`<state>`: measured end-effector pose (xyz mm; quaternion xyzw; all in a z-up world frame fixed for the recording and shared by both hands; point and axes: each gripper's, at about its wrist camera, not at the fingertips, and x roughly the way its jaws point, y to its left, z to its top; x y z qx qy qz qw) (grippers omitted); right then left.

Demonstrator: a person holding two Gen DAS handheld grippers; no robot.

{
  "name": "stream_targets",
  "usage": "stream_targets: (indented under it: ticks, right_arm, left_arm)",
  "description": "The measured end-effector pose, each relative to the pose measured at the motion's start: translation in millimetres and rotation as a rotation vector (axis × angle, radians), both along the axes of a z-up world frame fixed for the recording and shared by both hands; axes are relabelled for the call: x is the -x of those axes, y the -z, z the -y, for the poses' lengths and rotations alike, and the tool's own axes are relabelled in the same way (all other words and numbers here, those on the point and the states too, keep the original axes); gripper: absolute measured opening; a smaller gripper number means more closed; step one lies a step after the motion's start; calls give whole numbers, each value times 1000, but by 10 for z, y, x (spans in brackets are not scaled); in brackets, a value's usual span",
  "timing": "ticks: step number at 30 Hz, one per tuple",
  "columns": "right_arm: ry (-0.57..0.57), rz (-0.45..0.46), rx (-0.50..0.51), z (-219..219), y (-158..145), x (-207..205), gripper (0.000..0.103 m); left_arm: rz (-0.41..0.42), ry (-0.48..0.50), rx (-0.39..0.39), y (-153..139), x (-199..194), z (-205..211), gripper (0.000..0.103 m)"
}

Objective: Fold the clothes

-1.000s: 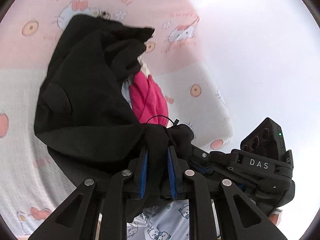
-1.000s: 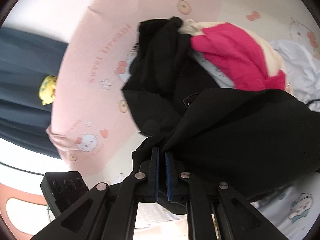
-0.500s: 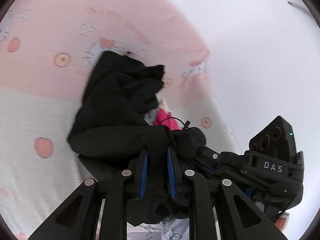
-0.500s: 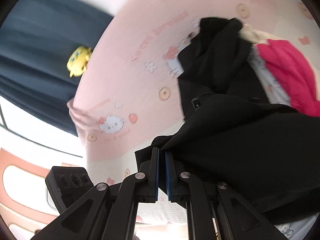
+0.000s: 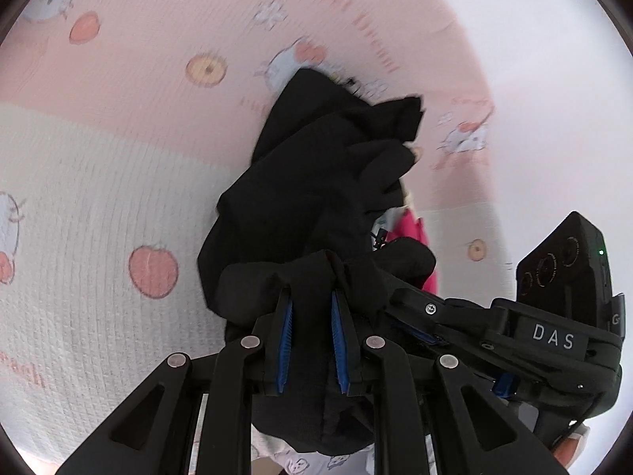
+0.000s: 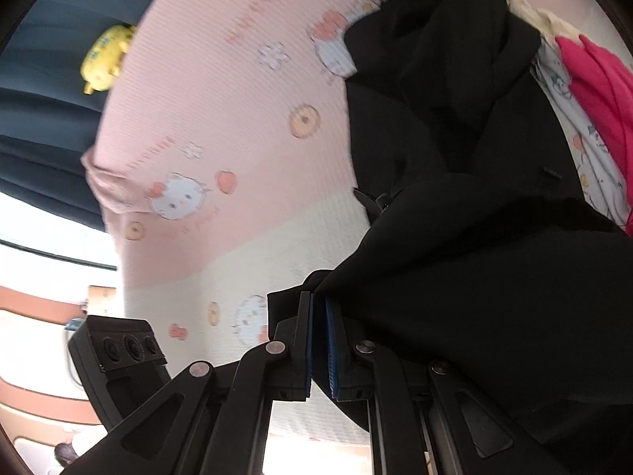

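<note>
Both grippers are clamping 1 black garment (image 5: pixel 316 198) along its edge: the left gripper (image 5: pixel 310 297) at lower centre, the right gripper (image 6: pixel 318 301) at lower centre, probably lifting it off the pink cartoon-print bedsheet (image 5: pixel 158 39) for spreading flat.

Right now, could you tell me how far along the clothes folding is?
Early. Nothing looks folded. Both the left hand-held gripper and right hand-held gripper are shut on the black garment, which hangs bunched. The pink garment lies unfolded on the bedsheet.
</note>
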<state>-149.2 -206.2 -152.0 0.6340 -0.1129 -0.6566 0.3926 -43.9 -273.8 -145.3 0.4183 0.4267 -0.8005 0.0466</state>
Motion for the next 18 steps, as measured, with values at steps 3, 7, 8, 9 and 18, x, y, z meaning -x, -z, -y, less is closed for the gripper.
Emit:
stream_targets:
  ticks: [3, 7, 8, 9, 18]
  right_arm:
    - [8, 12, -34, 49, 159, 18, 8]
    - [20, 12, -45, 53, 286, 13, 8]
    - [29, 7, -39, 18, 282, 0, 8]
    - [32, -1, -38, -1, 247, -17, 8]
    - [48, -159, -37, -258, -378, -276, 66]
  left_arm:
    - [42, 8, -3, 154, 22, -10, 15]
    - [49, 8, -29, 212, -22, 17, 15]
    - [47, 7, -38, 214, -36, 29, 15]
    - [43, 5, -47, 208, -52, 41, 15]
    - [38, -30, -46, -65, -251, 45, 40]
